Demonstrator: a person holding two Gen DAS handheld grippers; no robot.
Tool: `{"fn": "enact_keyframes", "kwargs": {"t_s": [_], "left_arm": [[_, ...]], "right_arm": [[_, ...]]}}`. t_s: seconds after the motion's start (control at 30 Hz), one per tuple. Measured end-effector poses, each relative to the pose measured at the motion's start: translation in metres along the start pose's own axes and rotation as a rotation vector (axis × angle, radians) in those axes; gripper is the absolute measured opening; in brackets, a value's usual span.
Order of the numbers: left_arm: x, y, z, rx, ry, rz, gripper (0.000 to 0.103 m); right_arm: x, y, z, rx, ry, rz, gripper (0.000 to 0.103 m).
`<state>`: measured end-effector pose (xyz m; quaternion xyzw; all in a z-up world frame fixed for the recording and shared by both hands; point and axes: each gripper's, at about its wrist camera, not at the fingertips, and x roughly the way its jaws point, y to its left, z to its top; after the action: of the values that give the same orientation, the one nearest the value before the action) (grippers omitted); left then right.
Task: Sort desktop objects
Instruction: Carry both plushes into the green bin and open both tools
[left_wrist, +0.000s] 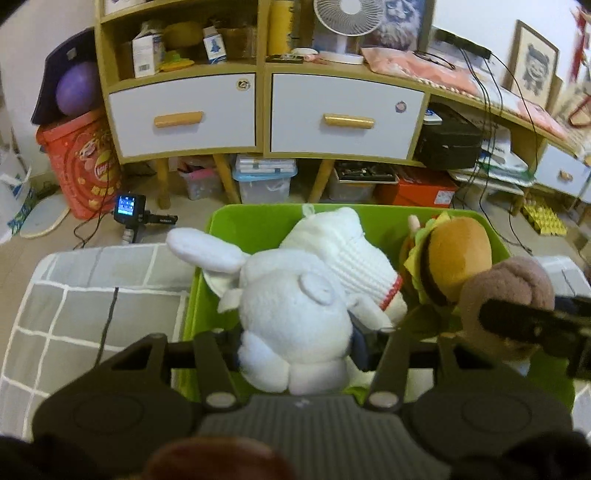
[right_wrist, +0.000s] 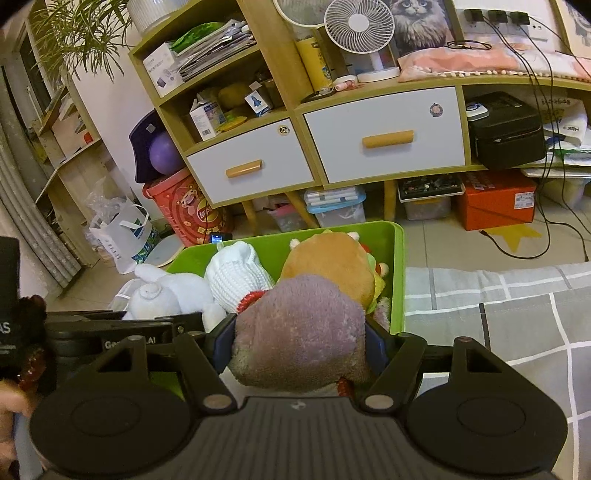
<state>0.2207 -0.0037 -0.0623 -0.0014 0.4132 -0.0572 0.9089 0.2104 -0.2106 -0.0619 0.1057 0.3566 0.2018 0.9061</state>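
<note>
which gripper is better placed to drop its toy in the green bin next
Right. Its gripper holds the brown plush over the open near corner of the green bin. The left gripper clamps the white rabbit, which already lies in the bin.

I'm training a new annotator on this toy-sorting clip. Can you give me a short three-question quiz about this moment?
1. True or false: the left gripper holds the white plush rabbit.
2. Which toy is in the right gripper? A) burger plush B) brown-purple plush C) knitted white toy
3. What colour is the bin under both toys?

Key: 1 true; 2 B, the brown-purple plush; 3 green.
</note>
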Motion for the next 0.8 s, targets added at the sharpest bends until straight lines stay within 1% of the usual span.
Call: {"fn": "enact_keyframes", "kwargs": {"t_s": [0.03,0.07,0.1,0.13,0.2,0.23,0.3,0.37,0.43,0.47,0.6,0.73,0.8], "left_arm": [[-0.002,0.001,0.000,0.004,-0.002,0.001,0.053],[-0.004,0.002,-0.001,0.004,-0.005,-0.001,0.059],[-0.007,0.003,-0.001,0.000,-0.010,-0.007,0.067],[-0.010,0.004,-0.001,-0.001,-0.014,-0.017,0.072],[-0.017,0.005,-0.001,0.000,-0.021,-0.035,0.086],[-0.020,0.004,-0.002,0.008,-0.024,-0.043,0.088],[-0.028,0.001,-0.002,0.034,-0.028,-0.048,0.096],[-0.035,-0.003,-0.004,0.056,-0.040,-0.050,0.099],[-0.041,-0.006,-0.007,0.073,-0.035,-0.062,0.100],[-0.044,-0.007,-0.009,0.080,-0.034,-0.070,0.102],[-0.055,-0.011,-0.015,0.092,-0.038,-0.094,0.102],[-0.071,-0.013,-0.022,0.103,-0.052,-0.118,0.102],[-0.078,-0.013,-0.026,0.103,-0.058,-0.121,0.102]], "right_arm": [[-0.001,0.000,0.000,-0.001,0.002,0.001,0.071],[-0.002,0.001,0.001,0.000,0.005,0.003,0.073],[-0.003,0.001,0.001,0.002,0.006,0.008,0.074],[-0.005,0.001,0.002,0.006,0.007,0.012,0.074],[-0.007,0.002,0.002,0.010,0.004,0.022,0.078],[-0.009,0.003,0.002,0.013,0.002,0.025,0.079],[-0.013,0.004,0.002,0.015,0.001,0.036,0.082],[-0.017,0.005,0.002,0.010,0.003,0.049,0.083],[-0.023,0.006,0.002,0.002,0.002,0.059,0.083],[-0.027,0.006,0.001,-0.002,-0.001,0.065,0.084],[-0.042,0.008,-0.001,-0.009,-0.002,0.096,0.085],[-0.057,0.014,-0.007,-0.029,0.003,0.164,0.086],[-0.063,0.017,-0.011,-0.037,0.002,0.193,0.088]]}}
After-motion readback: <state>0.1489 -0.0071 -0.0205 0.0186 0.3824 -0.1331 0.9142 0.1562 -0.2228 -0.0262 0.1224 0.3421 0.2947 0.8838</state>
